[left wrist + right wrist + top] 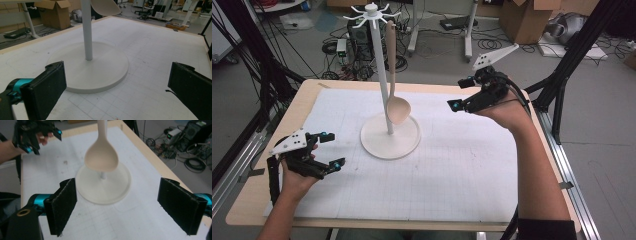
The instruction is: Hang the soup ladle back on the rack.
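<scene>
A beige spoon (396,107) hangs from a white hook stand (390,136) at the tabletop (462,165) centre. Your left hand-held gripper (330,150) sits near-left, your right hand-held gripper (461,93) far-right, both wide and empty. Reach carelessly and you could knock the spoon swinging or tip the stand.

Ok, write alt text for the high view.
A beige spoon hangs from a white hook stand on a gridded mat. A person holds an open hand-held gripper on each side: the left hand-held gripper low over the mat, the right hand-held gripper raised.
</scene>
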